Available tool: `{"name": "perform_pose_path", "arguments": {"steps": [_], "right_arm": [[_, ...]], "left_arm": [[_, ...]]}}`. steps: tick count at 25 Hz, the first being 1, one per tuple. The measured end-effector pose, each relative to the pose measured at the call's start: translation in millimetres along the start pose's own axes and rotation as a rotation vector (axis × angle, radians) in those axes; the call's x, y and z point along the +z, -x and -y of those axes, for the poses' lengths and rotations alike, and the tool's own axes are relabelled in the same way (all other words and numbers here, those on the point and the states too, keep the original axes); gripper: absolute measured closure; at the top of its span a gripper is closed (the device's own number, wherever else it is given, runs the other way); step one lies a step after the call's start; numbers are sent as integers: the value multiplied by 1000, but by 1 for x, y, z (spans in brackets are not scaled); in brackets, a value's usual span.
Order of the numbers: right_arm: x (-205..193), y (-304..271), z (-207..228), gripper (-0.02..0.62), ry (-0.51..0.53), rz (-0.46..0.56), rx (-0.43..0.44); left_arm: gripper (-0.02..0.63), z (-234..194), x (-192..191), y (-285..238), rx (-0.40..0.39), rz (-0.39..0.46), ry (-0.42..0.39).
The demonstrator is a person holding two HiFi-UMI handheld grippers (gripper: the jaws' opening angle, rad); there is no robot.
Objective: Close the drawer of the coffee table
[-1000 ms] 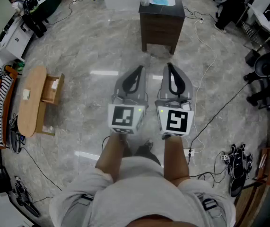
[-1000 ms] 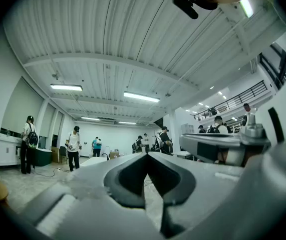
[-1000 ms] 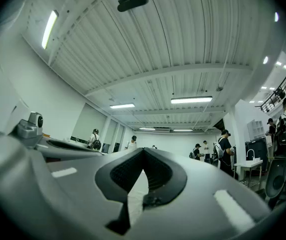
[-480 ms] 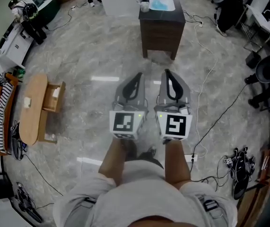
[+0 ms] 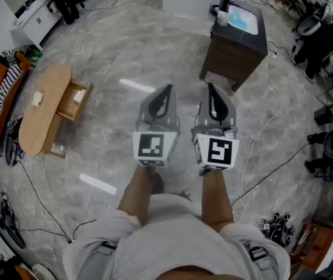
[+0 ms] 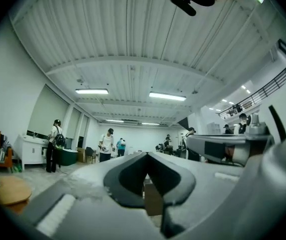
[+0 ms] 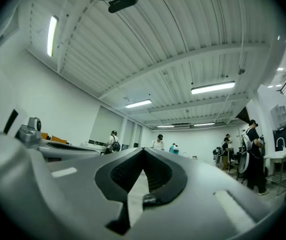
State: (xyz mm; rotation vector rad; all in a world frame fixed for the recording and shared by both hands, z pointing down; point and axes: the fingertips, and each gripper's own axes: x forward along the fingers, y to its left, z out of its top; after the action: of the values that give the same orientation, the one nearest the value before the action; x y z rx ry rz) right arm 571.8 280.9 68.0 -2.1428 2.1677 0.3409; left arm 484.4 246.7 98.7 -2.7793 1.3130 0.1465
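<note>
The oval wooden coffee table stands at the left of the head view, and its drawer is pulled open on the side toward me. My left gripper and right gripper are held side by side over the marble floor, well to the right of the table and apart from it. Both are shut with nothing between the jaws. In the left gripper view the shut tips point across the room, with the table's edge low at the left. The right gripper view shows its shut tips aimed level.
A dark wooden cabinet with a blue cloth and a cup on top stands ahead to the right. An orange sofa with striped cloth lies beyond the table. Cables trail over the floor at right and lower left. People stand far back.
The head view has swung left: the cabinet has slid to the right and the coffee table has come further into the picture. Both grippers stay shut, side by side.
</note>
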Motion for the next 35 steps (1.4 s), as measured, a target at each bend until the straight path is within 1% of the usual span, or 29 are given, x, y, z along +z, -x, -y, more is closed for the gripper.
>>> {"name": "perform_pose_path", "arguments": {"steps": [6, 10, 13, 18, 23, 26, 30, 32, 35], "right_arm": [[-4, -109, -91, 589, -34, 24, 128], [-7, -167, -163, 588, -80, 44, 235], [-7, -201, -219, 589, -78, 50, 337], [-24, -265, -291, 589, -113, 26, 495], [-49, -336, -362, 589, -165, 27, 676], [-60, -375, -401, 589, -192, 17, 762], [-77, -420, -440, 588, -207, 6, 864], [-95, -434, -453, 589, -216, -3, 926], [-124, -447, -474, 589, -181, -13, 1013]], "left_arm": [[586, -146, 5, -12, 148, 10, 3], [586, -232, 9, -1, 246, 14, -16], [586, -292, 8, 13, 334, 9, -16], [586, -377, -5, 28, 500, -10, -5], [586, -466, -25, 33, 675, -63, -29], [586, -519, -36, 37, 767, -94, -21], [586, -567, -56, 37, 872, -133, -1], [586, -581, -75, 35, 903, -183, 10], [586, -600, -103, 52, 957, -310, -33]]}}
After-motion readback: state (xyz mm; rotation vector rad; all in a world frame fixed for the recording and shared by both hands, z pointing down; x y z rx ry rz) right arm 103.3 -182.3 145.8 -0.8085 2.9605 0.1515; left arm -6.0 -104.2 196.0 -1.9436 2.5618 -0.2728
